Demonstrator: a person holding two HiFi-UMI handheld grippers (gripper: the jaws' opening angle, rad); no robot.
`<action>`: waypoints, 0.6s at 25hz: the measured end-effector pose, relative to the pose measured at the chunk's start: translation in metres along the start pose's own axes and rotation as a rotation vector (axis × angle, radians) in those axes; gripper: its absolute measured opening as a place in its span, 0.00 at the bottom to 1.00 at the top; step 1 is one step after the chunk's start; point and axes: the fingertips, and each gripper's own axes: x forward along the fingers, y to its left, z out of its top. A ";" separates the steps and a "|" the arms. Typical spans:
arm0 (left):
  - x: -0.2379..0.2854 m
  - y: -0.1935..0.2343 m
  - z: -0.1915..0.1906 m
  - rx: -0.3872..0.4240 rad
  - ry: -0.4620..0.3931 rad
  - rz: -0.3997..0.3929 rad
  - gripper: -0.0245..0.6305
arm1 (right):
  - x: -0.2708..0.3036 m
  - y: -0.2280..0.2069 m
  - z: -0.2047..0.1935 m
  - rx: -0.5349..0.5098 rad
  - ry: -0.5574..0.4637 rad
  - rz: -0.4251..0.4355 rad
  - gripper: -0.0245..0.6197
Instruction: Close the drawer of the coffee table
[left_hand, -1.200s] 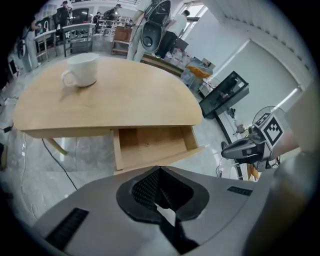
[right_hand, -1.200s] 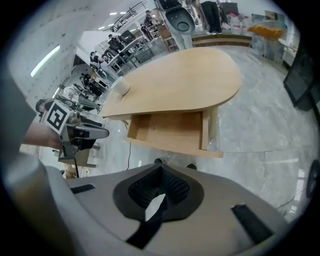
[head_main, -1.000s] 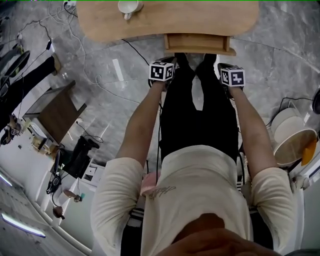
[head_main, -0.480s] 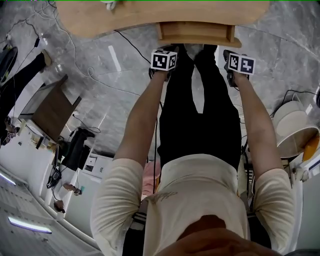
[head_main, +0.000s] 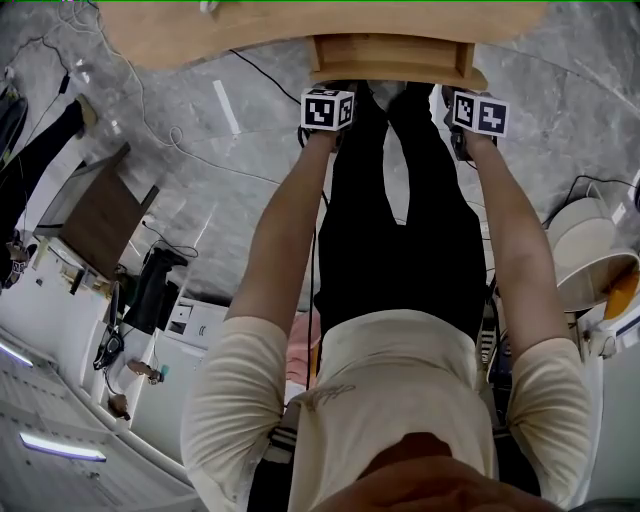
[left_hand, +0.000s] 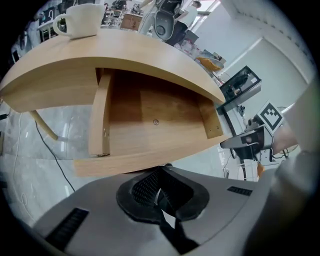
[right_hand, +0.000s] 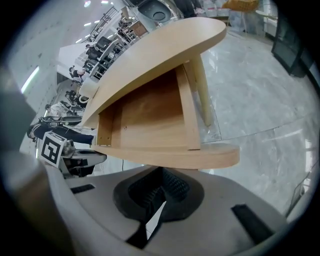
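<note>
The left claw (left_hand: 160, 186) and right claw (right_hand: 159, 194), ribbed and pressed together, face the open curved-fronted pale-wood drawer (left_hand: 150, 122).

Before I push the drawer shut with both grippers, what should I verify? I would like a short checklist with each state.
1. Drawer open, nothing inside to jam: ok.
2. Left gripper jaws together, empty: ok.
3. Right gripper jaws together, empty: ok.
4. Both grippers face the drawer front: ok.
5. Tips touching the drawer front: cannot tell.
6. Cup upright on the table top: ok.
</note>
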 end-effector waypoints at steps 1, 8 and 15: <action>0.001 0.000 0.000 -0.001 -0.002 0.003 0.04 | 0.001 0.000 0.001 -0.004 0.001 0.002 0.03; 0.008 0.007 -0.001 -0.035 0.012 0.007 0.04 | 0.009 -0.002 0.000 0.019 0.000 -0.006 0.03; 0.004 0.012 0.008 -0.069 -0.042 0.013 0.04 | 0.007 0.002 0.004 -0.005 0.008 -0.013 0.03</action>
